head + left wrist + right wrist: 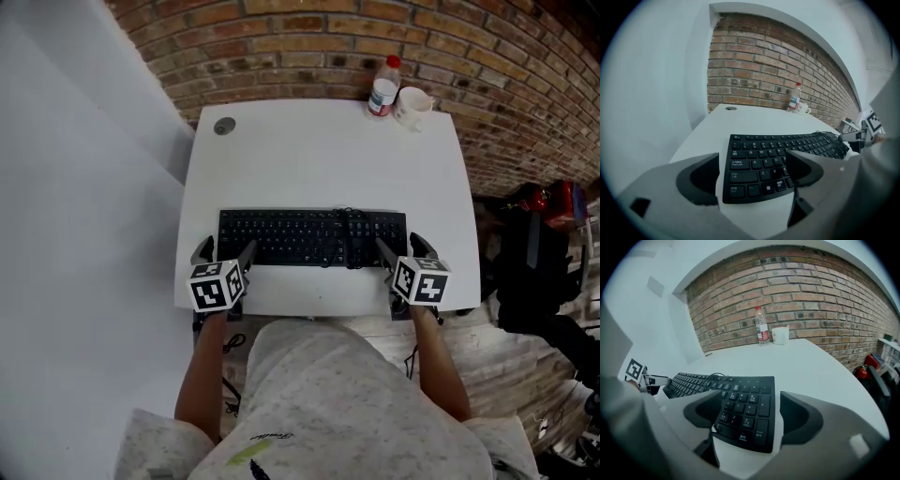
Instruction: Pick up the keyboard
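A black keyboard (309,237) lies flat near the front edge of the white table (319,150), with its cable (352,230) coiled on top toward the right. My left gripper (225,251) is at the keyboard's left end, open, with one jaw on each side of the near left corner of the keyboard (787,154) and the pads apart from it. My right gripper (403,248) is at the right end, open too, with its jaws on either side of the number-pad corner of the keyboard (740,404). Nothing is gripped.
A plastic bottle (382,86) and a white cup (412,105) stand at the table's far right edge against the brick wall. A round cable grommet (223,126) sits at the far left corner. A dark bag with something red (539,244) is on the floor to the right.
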`<control>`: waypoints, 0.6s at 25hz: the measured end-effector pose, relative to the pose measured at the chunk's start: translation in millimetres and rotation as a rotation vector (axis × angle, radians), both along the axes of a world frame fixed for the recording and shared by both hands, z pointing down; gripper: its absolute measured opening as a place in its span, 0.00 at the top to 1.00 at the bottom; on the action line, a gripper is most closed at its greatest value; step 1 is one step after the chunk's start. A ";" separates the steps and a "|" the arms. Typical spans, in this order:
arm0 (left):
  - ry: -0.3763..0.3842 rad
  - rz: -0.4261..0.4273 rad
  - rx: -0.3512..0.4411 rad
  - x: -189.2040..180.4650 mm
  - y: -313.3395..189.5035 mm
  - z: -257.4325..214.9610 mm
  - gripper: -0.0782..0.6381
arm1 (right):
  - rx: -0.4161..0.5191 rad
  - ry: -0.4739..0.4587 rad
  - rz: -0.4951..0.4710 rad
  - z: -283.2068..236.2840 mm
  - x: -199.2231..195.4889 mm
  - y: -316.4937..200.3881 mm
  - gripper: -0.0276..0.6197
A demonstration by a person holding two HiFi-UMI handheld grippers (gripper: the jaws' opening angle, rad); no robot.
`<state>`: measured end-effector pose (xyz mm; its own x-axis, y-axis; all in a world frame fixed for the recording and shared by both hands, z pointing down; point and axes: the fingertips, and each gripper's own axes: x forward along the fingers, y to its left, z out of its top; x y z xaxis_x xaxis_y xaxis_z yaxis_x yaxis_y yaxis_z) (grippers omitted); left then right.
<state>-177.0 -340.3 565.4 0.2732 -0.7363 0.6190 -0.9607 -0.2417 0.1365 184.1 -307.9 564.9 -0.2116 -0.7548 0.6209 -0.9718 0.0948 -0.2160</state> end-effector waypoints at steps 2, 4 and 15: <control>0.008 0.014 -0.014 0.2 -4.9 3.7 0.27 | -0.019 -0.006 0.004 4.5 -0.9 -3.0 0.32; 0.020 0.026 -0.025 1.3 -10.2 6.6 0.25 | -0.028 -0.022 0.007 7.7 -2.0 -6.8 0.30; 0.091 0.078 -0.082 4.4 -24.6 16.7 0.25 | -0.076 -0.106 0.022 17.6 -6.4 -20.0 0.30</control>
